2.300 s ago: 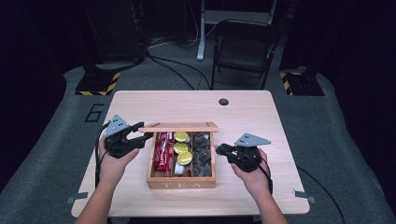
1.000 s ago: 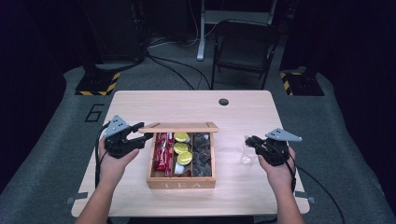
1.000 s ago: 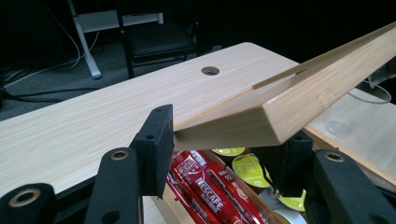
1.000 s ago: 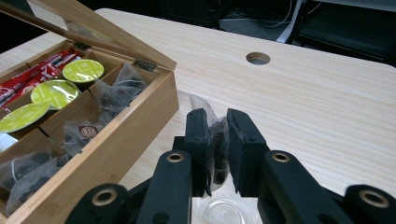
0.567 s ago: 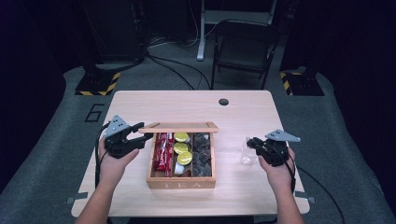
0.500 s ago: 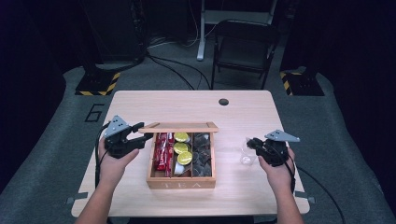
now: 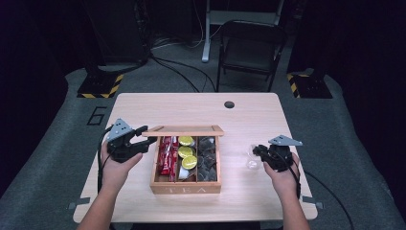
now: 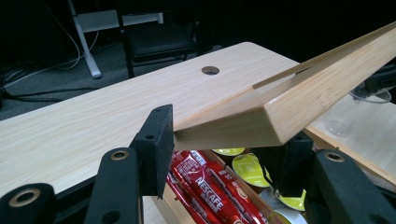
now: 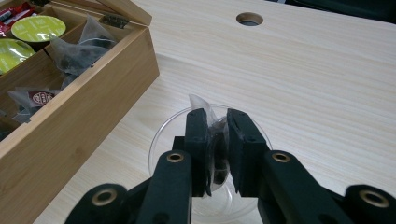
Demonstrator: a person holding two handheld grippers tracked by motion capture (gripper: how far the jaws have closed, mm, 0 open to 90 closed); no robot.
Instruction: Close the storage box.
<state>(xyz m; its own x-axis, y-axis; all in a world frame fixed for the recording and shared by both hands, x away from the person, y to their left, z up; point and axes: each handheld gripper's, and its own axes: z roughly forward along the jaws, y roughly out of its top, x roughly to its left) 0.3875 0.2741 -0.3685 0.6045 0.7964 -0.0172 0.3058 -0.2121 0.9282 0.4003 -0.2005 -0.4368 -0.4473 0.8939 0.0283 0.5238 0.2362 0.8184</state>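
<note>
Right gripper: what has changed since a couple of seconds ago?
The right gripper carried a tea bag from the tea box out to the right and is lowering it into the clear cup. The left gripper still holds the lid open.

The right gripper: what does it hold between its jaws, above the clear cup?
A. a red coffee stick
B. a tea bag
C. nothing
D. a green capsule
B: the right gripper pinches a dark tea bag over the clear cup.
</note>
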